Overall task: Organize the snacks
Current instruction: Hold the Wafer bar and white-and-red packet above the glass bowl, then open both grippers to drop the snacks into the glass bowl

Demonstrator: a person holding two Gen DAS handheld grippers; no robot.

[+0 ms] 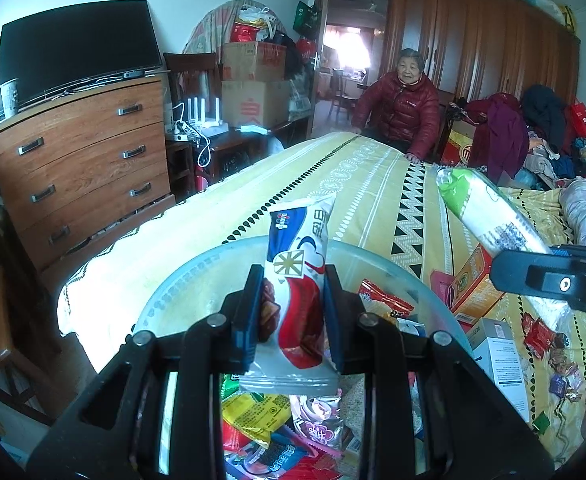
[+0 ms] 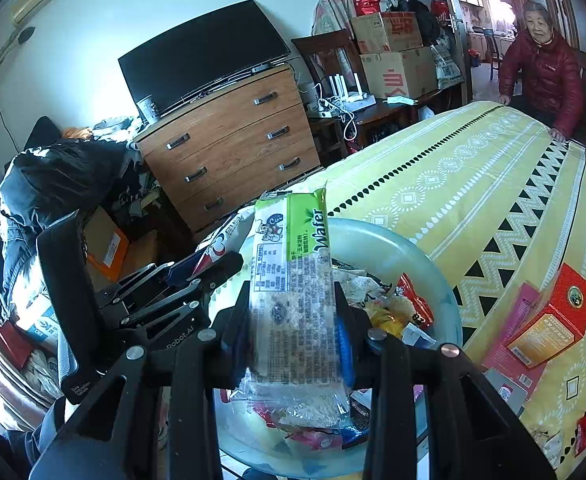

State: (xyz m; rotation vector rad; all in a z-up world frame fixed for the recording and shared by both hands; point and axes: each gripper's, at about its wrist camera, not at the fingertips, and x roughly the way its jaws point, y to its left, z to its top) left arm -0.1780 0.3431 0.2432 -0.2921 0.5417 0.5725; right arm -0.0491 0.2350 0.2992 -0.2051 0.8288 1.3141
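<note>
Left claw clamping red-white packet, right claw gripping wafer pack (both above bowl).

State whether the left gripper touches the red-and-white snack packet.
Touching: the left wrist view shows the left gripper clamping the red-and-white snack packet from both sides.

Beside the translucent, smooth plastic bowl lies matt yellow cloth bedspread; over it, a glossy plastic wafer packet and a shiny red-and-white snack wrapper sit between matt black plastic grippers with metal rivets. Beyond stands a grained wood dresser.
</note>
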